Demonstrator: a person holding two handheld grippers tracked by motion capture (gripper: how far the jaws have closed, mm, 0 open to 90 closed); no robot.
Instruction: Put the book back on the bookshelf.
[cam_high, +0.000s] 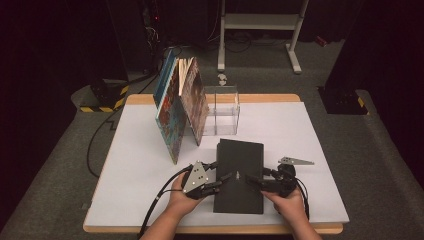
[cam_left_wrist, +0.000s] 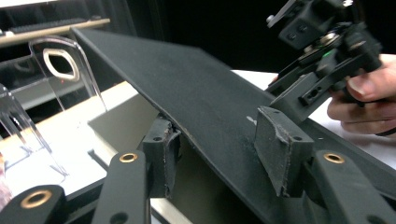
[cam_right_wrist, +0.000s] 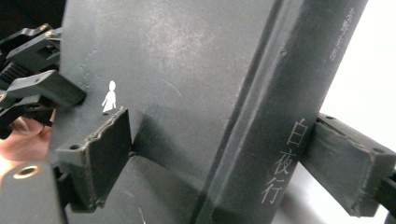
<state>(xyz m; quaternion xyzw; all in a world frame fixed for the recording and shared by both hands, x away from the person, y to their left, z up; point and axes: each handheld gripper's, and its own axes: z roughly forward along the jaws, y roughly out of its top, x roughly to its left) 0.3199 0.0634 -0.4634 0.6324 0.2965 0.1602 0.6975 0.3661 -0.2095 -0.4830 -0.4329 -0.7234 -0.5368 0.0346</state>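
Two hand-held tools work a black book (cam_high: 239, 172) at the near middle of the white bench (cam_high: 135, 165), seen from the high view. At the book's 9 o'clock edge, the left tool (cam_high: 223, 181) reaches in, its grey three-cornered plate facing up; at the 3 o'clock edge, the right tool (cam_high: 254, 179) comes in from the opposite side. Each tool sits in one of the person's hands, whose forearms enter from 6 o'clock.

From the left gripper view, the black book (cam_left_wrist: 201, 98) has its cover lifted at a slant, with one jaw of the left tool (cam_left_wrist: 219, 151) beneath the cover and the other on top of it, so the cover is pinched between them. The right tool (cam_left_wrist: 303, 91) shows at 2 o'clock in that view, its tip resting on the cover.

From the right gripper view, the right tool (cam_right_wrist: 229, 158) straddles the book's spine, which carries pale printed characters; one pad lies against the cover beside a small white figure, while the other stands just off the spine, so the jaws are spread wide around the book (cam_right_wrist: 187, 84) rather than clamped.

Beyond the black book, at 12 o'clock, stands a clear acrylic stand (cam_high: 221, 110), and at 11 o'clock several colourful books (cam_high: 180, 107) lean upright against one another.
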